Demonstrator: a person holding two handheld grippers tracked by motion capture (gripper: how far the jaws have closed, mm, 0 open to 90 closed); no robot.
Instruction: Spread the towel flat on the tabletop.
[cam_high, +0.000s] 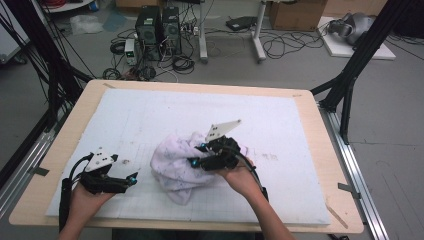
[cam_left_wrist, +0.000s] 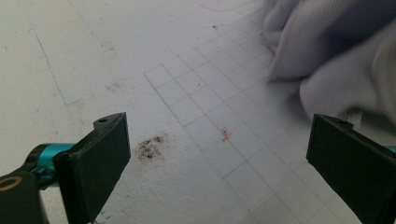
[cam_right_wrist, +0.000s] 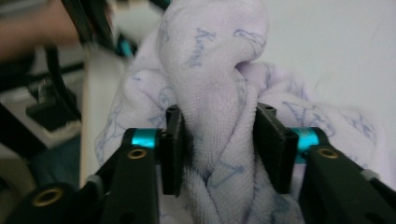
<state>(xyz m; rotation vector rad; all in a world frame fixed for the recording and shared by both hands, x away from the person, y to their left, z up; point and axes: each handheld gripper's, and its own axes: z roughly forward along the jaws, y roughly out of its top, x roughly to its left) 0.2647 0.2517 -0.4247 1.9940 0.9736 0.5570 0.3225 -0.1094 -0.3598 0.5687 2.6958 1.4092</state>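
Towel, white with faint blue printed lettering, lies crumpled in a heap near the middle of the white mat that covers the wooden table. In the high view the right gripper sits on the heap's 3 o'clock side, held by the person's right hand, with its grey plate tilted up toward 12 o'clock. In the right gripper view its 2 jaws are clenched on a thick fold of the towel, the cloth bunched between them and rising above them.

At about 9 o'clock from the heap, near the mat's front edge, the left hand holds the left gripper, apart from the towel. In the left gripper view its 2 jaws stand wide apart with nothing between them, above a pencilled grid and a dark smudge on the mat, with the towel's edge at 1 o'clock.
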